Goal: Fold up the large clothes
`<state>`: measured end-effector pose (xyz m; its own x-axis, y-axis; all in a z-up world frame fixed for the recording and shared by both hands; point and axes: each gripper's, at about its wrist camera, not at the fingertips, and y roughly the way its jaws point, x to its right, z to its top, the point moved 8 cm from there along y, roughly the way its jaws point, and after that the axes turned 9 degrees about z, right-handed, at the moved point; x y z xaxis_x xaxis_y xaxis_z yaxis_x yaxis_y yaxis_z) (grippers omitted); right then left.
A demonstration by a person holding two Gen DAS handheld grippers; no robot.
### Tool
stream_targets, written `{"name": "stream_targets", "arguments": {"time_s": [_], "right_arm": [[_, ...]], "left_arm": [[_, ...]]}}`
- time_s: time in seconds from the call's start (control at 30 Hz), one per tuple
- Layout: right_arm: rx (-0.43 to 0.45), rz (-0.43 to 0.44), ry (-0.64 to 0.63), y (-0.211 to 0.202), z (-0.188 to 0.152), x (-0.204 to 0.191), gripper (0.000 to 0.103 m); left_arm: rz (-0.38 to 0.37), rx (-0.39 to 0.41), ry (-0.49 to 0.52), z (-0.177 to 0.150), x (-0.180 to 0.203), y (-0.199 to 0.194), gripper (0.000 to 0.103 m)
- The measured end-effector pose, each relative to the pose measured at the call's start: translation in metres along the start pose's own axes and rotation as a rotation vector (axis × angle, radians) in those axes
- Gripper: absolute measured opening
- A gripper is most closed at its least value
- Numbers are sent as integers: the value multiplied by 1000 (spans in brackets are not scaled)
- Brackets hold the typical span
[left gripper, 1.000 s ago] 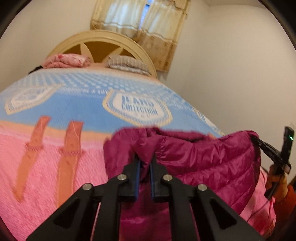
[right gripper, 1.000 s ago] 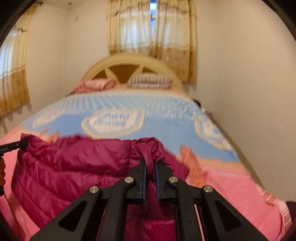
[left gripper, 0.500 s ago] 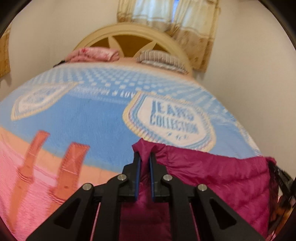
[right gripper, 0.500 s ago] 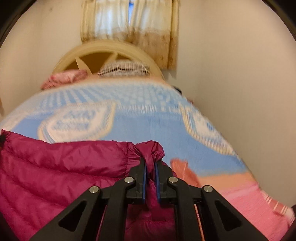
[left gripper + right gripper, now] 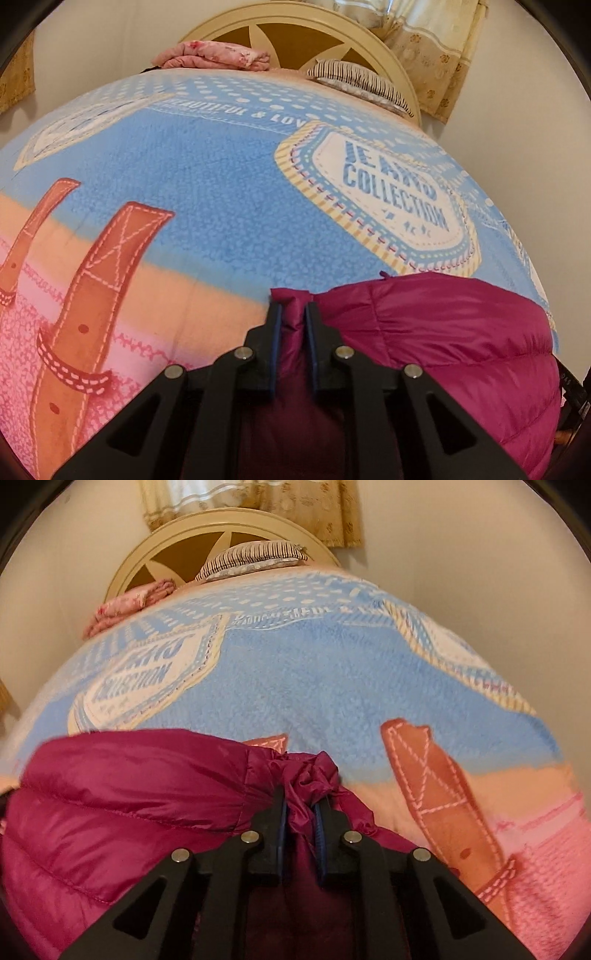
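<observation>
The left tool (image 5: 292,314) pinches one corner of the magenta quilted jacket (image 5: 443,332) and the right tool (image 5: 300,797) pinches the other bunched corner, both with jaws that have just been easing apart a little while fabric sits pressed between them. The jacket lies on the bed's blue and pink blanket (image 5: 207,206), its far edge near the "COLLECTION" badge (image 5: 391,199). A striped pillow (image 5: 255,555) and folded pink cloth (image 5: 214,55) rest by the headboard (image 5: 295,26).

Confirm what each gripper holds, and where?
Both hold the magenta quilted puffer jacket: left gripper and right gripper each pinch a bunched corner, jaws just easing open.
</observation>
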<state>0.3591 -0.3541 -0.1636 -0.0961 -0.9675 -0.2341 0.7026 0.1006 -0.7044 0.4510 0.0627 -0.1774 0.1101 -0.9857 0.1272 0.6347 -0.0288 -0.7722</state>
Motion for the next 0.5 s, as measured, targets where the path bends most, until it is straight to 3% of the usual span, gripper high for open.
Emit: {"name": "stream_targets", "arguments": {"time_s": [0.13,0.2,0.3,0.37,0.5], "right_arm": [[-12,46,71,-14,5,7,15],[147,27,105,-65,16,14,15],[335,-62,31,-138,19,1,15],[325,-12,-45,-155,8,-32,15],[194,158,-168,-138,-33,-125,15]], "left_arm": [[-9,-28,-6,4,-9,-15,17],[-9,27,-2,9,-20,-43,22],[78,128,66,6,-30,-87,38],[55,160,87,-4,-23,-109,39],[-60,152,154,-39,30,-129,39]]}}
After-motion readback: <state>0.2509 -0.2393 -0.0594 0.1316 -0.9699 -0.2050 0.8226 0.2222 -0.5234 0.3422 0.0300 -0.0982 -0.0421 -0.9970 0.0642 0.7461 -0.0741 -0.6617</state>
